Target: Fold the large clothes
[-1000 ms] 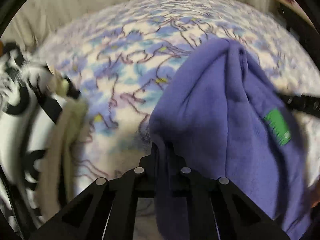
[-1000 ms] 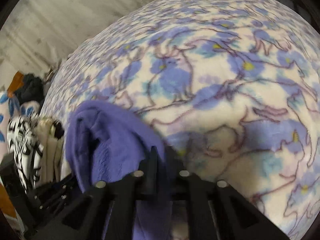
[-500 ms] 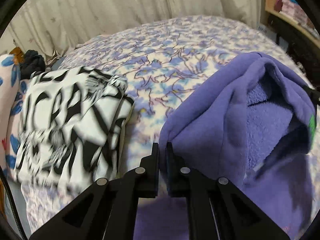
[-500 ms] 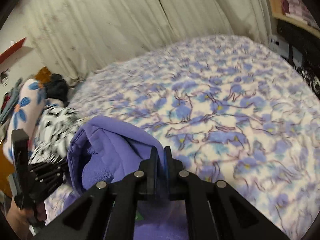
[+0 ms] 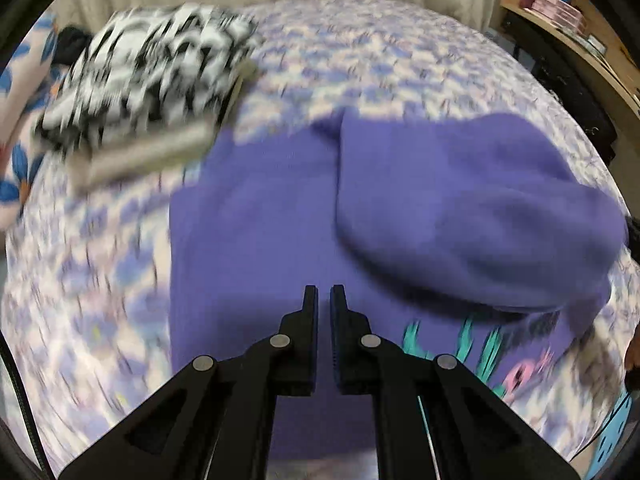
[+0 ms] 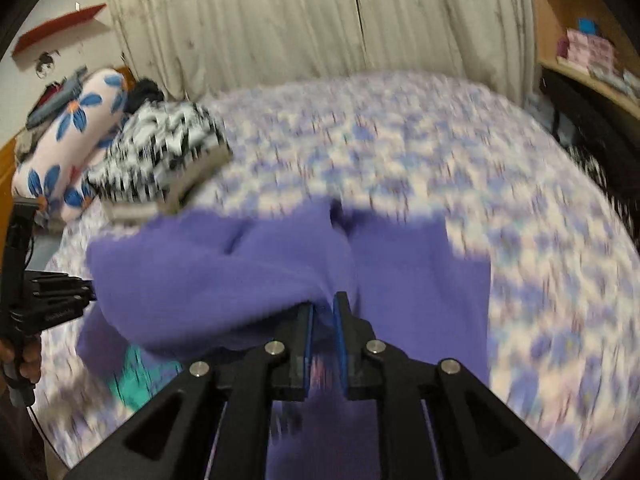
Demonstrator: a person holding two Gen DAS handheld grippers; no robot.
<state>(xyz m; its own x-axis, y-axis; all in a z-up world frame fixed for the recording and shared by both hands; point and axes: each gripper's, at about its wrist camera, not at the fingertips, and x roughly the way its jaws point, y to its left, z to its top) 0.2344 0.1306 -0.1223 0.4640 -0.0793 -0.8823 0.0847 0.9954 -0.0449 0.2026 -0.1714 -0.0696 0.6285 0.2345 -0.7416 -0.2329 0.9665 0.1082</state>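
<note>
A large purple sweatshirt lies on the floral bed, with one part folded over and bulging at the right; a teal and pink print shows near its front edge. My left gripper hovers above the flat purple cloth, jaws nearly together with a thin empty gap. In the right wrist view the sweatshirt fills the middle; my right gripper is shut on a fold of the purple cloth. The left gripper also shows in the right wrist view at the far left.
A folded black-and-white patterned stack lies at the back left, also in the right wrist view. A flowered pillow lies beyond it. Curtains hang behind the bed. A wooden shelf stands at the right.
The sweatshirt has come down from hanging between both grippers onto the bed. My left gripper no longer holds cloth and has pulled back above it. Both views are blurred by motion.
</note>
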